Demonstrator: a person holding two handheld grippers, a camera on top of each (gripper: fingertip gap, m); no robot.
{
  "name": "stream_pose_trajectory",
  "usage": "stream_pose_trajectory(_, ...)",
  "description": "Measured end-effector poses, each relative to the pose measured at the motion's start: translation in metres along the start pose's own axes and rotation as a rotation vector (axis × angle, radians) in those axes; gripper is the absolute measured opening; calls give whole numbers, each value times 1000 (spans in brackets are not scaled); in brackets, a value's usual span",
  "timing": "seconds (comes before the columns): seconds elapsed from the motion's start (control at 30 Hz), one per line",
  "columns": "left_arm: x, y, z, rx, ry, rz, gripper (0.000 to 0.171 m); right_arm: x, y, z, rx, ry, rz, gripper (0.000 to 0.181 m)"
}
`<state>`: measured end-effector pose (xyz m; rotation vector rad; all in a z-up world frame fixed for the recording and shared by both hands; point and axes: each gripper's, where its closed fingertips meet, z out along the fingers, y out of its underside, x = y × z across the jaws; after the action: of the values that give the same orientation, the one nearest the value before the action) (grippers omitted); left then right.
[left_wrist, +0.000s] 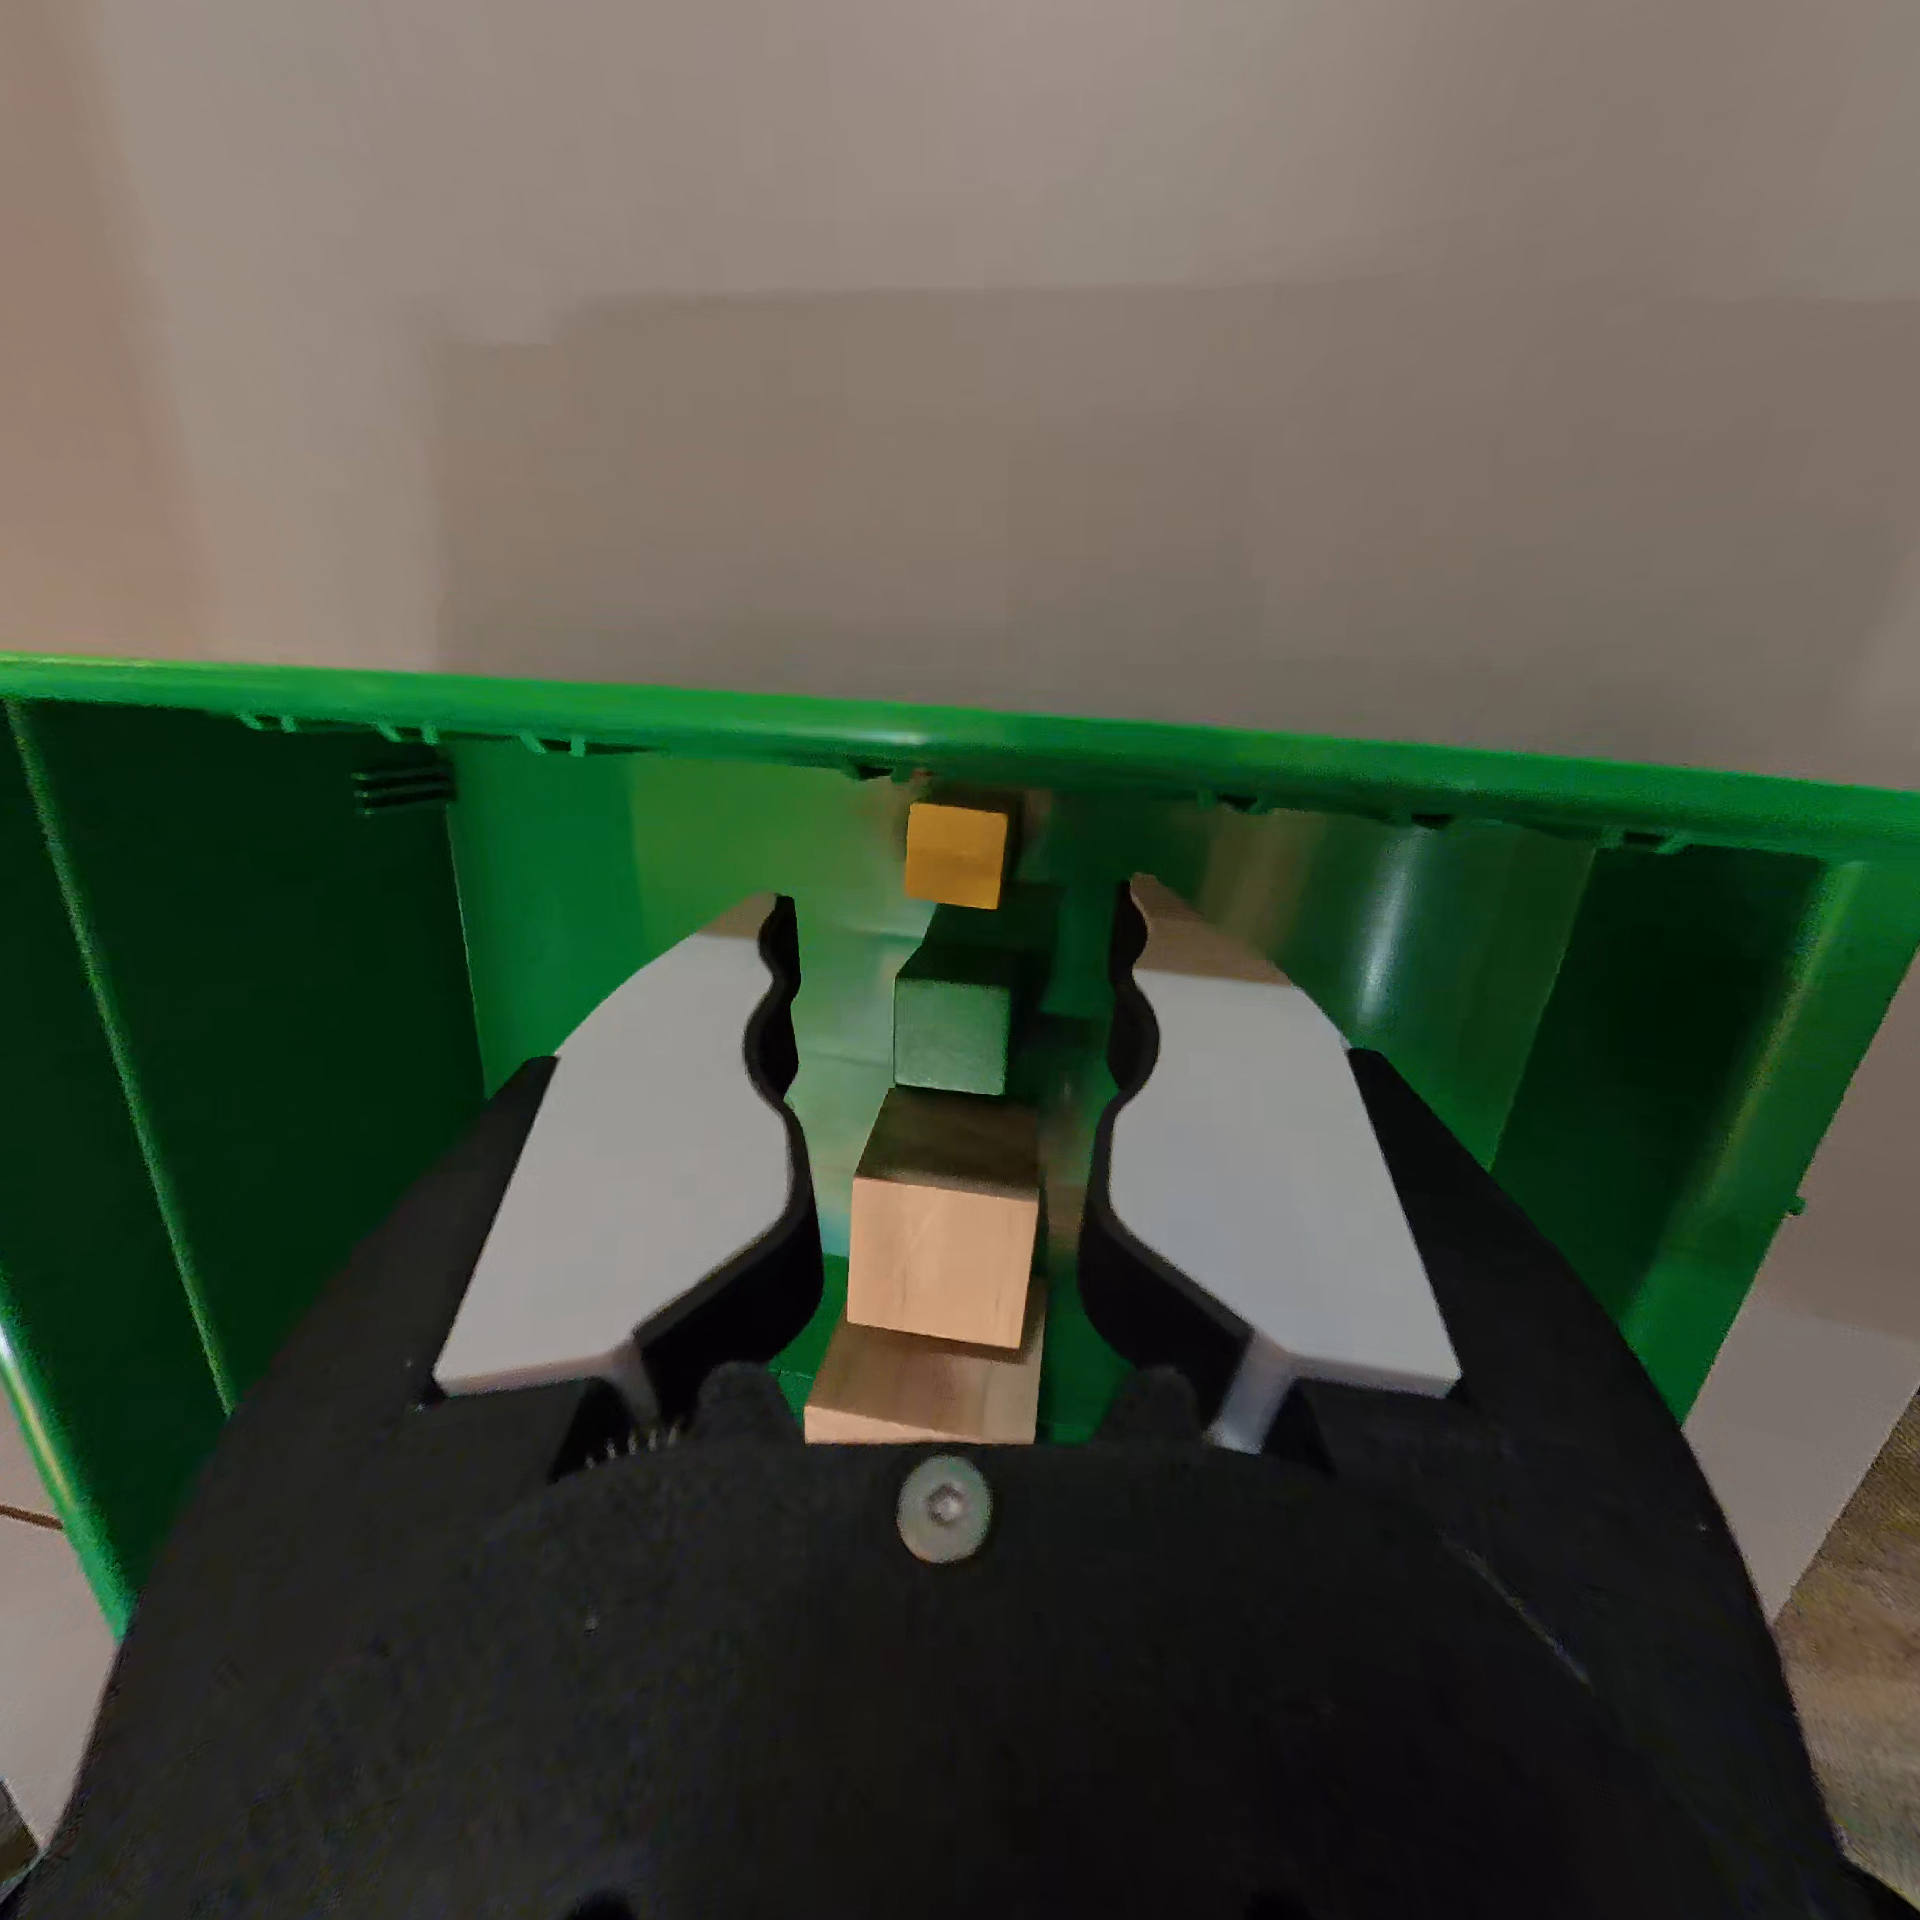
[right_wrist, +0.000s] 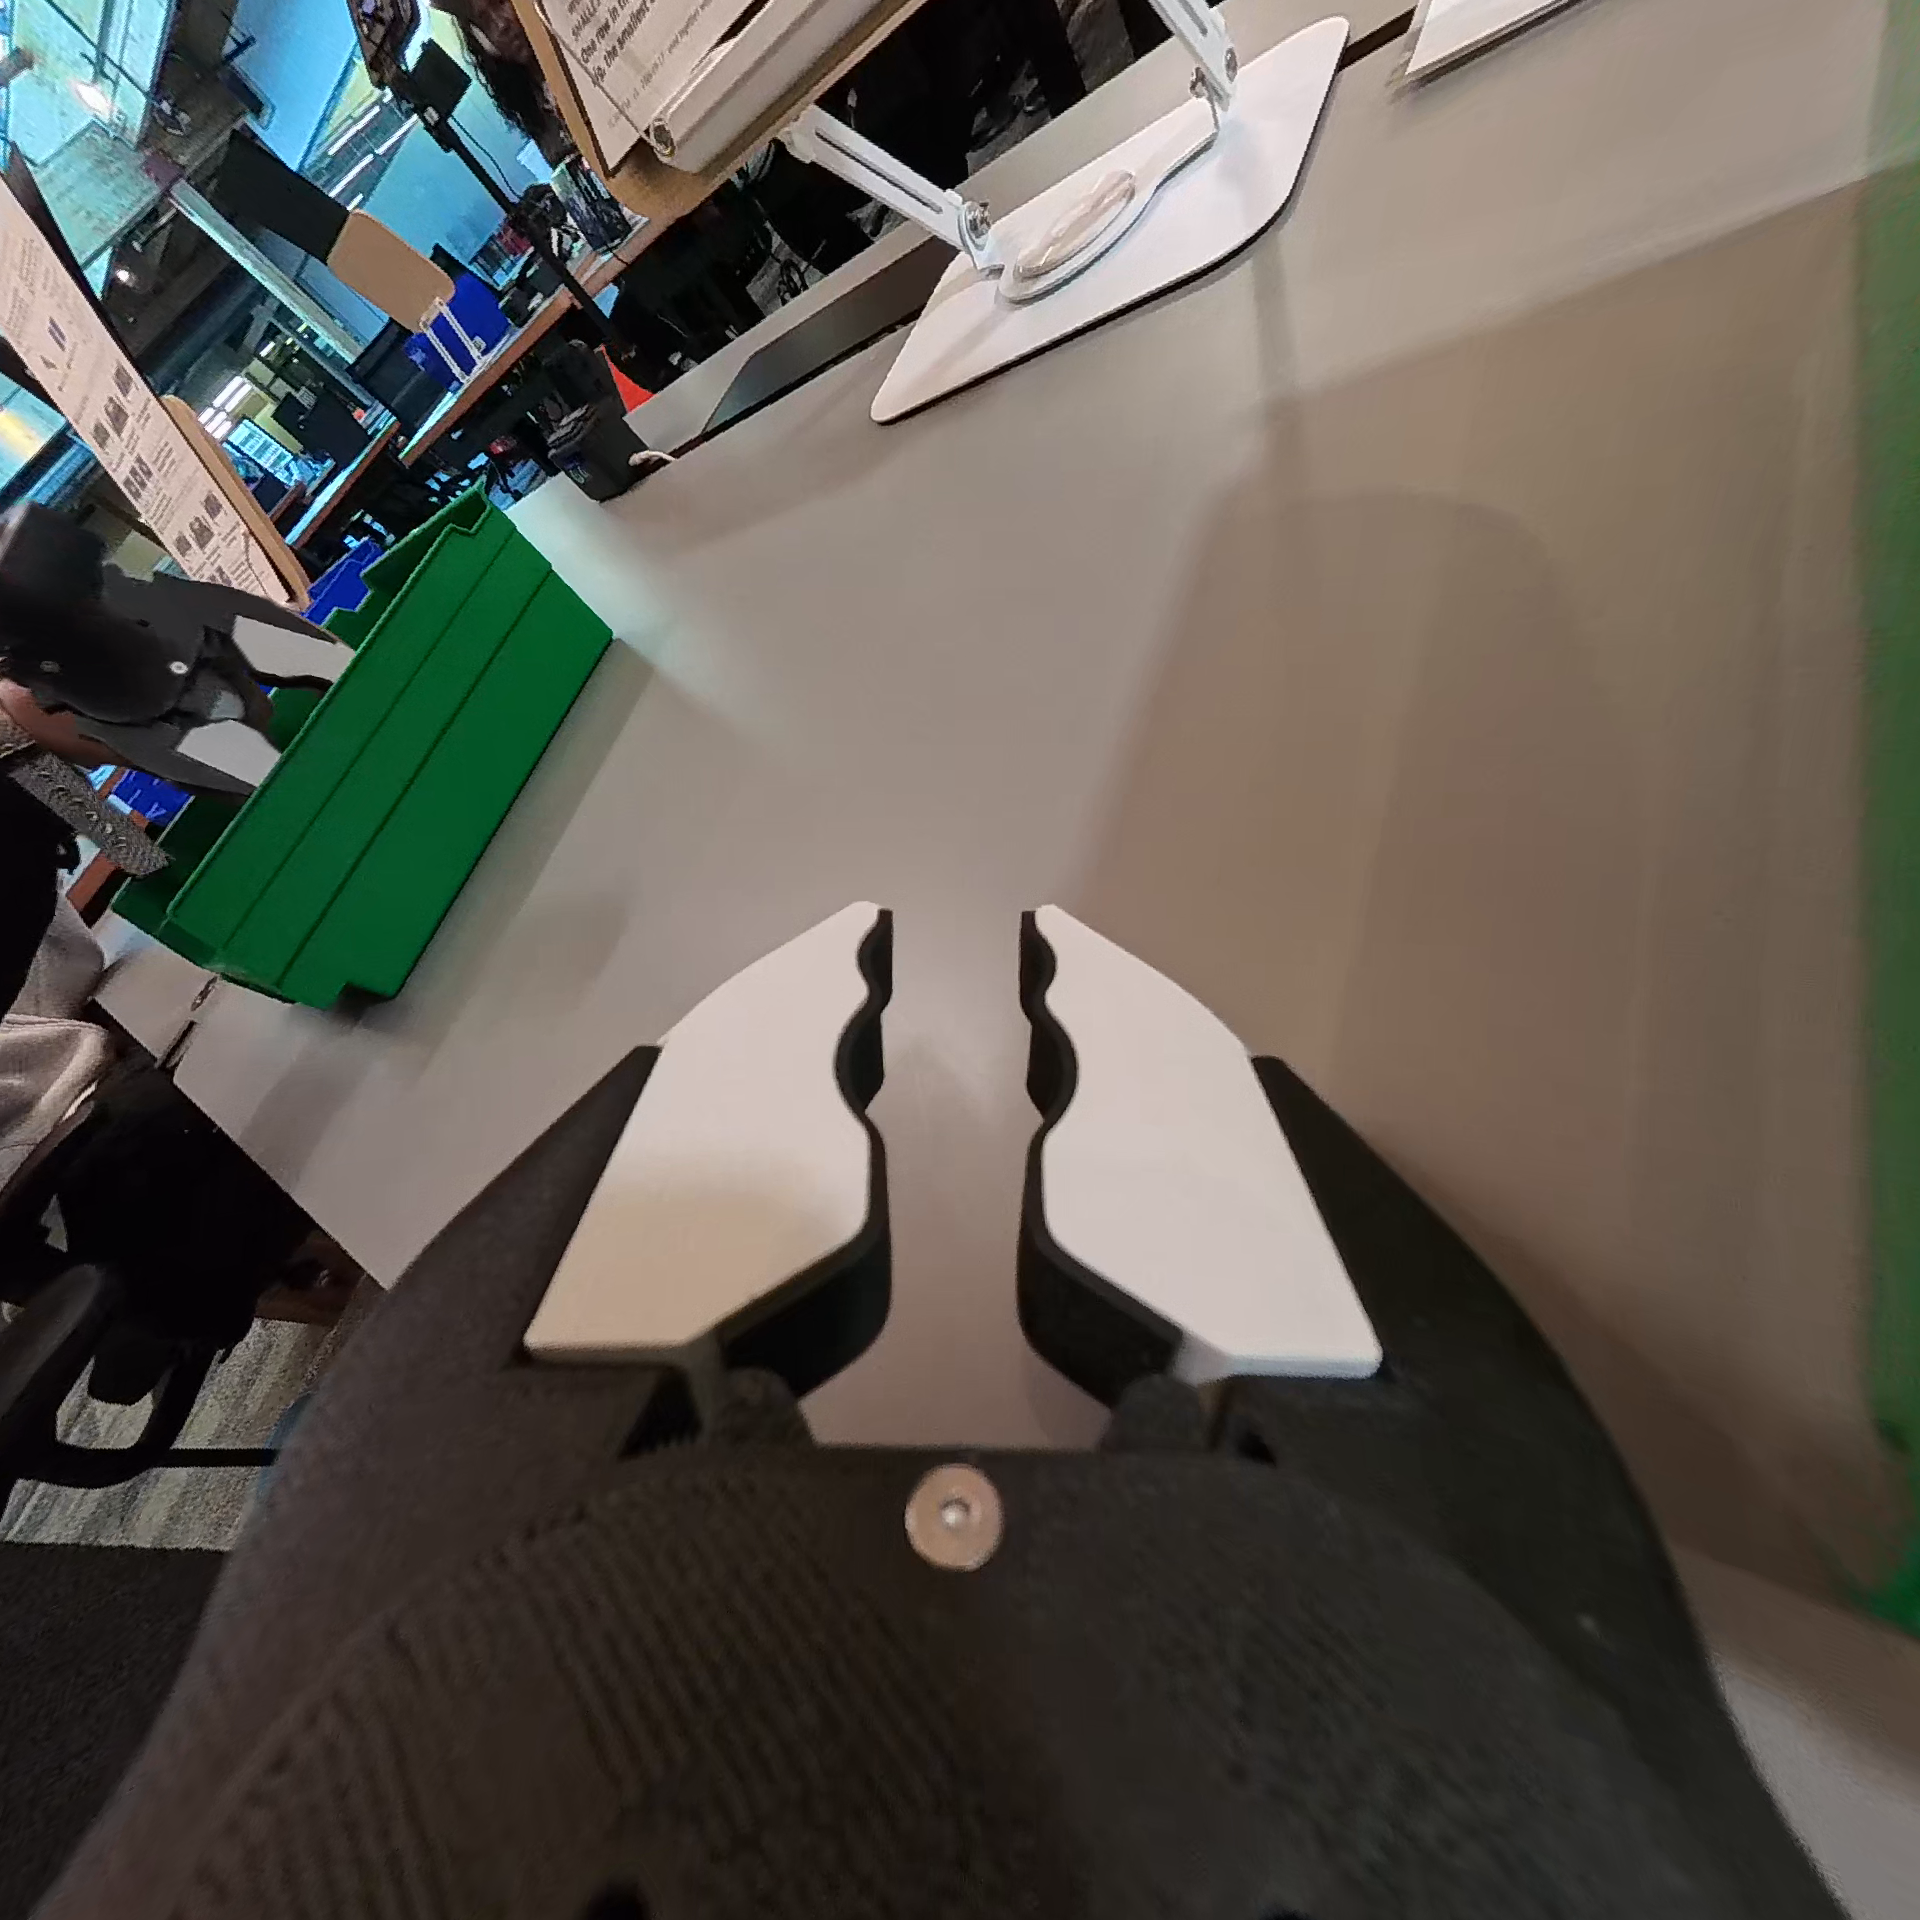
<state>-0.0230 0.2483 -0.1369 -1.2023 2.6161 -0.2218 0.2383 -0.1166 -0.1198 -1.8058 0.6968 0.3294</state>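
Your left gripper (left_wrist: 954, 914) is wide open inside the green bin (left_wrist: 935, 717), holding nothing. Blocks sit in a row btwn the fingers: pale wood block (left_wrist: 940, 1262) nearest, another pale one (left_wrist: 920, 1392) under or behind it by the palm, green block (left_wrist: 951, 1023) further out, yellow block (left_wrist: 956, 854) just past the tips. Judging by look: light, stiff, flat-sided wood, not fragile; pinch opposite flat faces mid-height. Your right gripper (right_wrist: 956, 920) is partly open, empty, over the grey table (right_wrist: 935, 644), w/ a green edge (right_wrist: 1891, 831) close on its right.
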Motion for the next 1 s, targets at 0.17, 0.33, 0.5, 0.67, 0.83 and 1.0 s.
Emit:
stream_pose_trajectory(0.17, 3, 3, 17, -69, 55, 22, 57, 1, 0, 1, -2, 0, 4, 24)
stream_pose_trajectory(0.33, 0, 4, 25, -76, 53, 14, 47, 2, -1, 1, 2, -3, 19, 23)
stream_pose_trajectory(0.5, -2, 7, 25, -77, 61, -13, 22, 3, -1, 1, 3, -12, 39, 23)
stream_pose_trajectory(0.67, -5, -2, 17, -7, 46, -51, 22, 2, -3, 0, 11, -21, 57, 23)
stream_pose_trajectory(0.83, -43, -8, -42, 132, -152, -142, 21, -1, -5, -1, 27, -43, 74, 23)
stream_pose_trajectory(1.0, -51, -36, -165, 576, -470, -384, 21, -18, -7, 4, 13, -90, 4, 24)
